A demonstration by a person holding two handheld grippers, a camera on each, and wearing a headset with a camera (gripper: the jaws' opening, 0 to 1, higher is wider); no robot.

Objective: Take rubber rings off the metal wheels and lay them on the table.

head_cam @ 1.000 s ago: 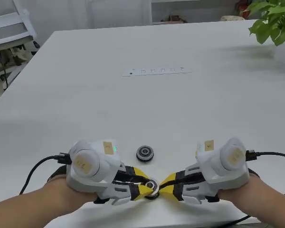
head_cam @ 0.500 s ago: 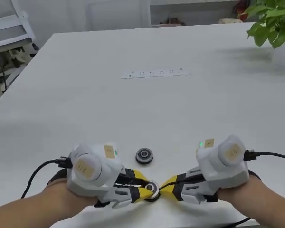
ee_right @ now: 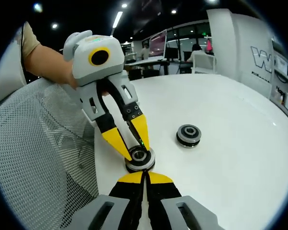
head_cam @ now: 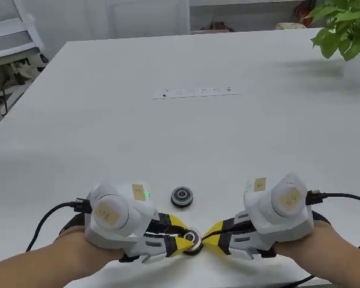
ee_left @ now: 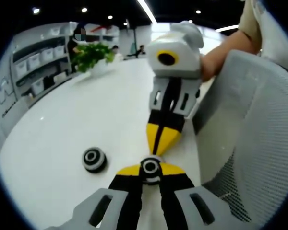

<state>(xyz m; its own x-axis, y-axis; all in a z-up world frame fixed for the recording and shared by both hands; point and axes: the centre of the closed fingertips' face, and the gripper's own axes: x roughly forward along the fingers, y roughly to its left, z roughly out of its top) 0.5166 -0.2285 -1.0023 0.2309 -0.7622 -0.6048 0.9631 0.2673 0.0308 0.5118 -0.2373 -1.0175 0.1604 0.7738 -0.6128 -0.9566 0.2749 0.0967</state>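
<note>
- left tool (ee_left: 151, 170) narrow, clamped on a metal wheel (ee_right: 139, 158) right at the worktop (head_cam: 228, 138).
- right tool (ee_right: 146, 178) jaws pressed together, tips touching that wheel's rim from the opposite side; can't tell if they pinch anything.
- second wheel (head_cam: 182, 195), black rubber ring (ee_right: 188, 143) on it, lies just past both tools' tips, apart from them.

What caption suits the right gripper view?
Left claw grips black-ringed metal wheel, right claw at its rim; second wheel apart.
</note>
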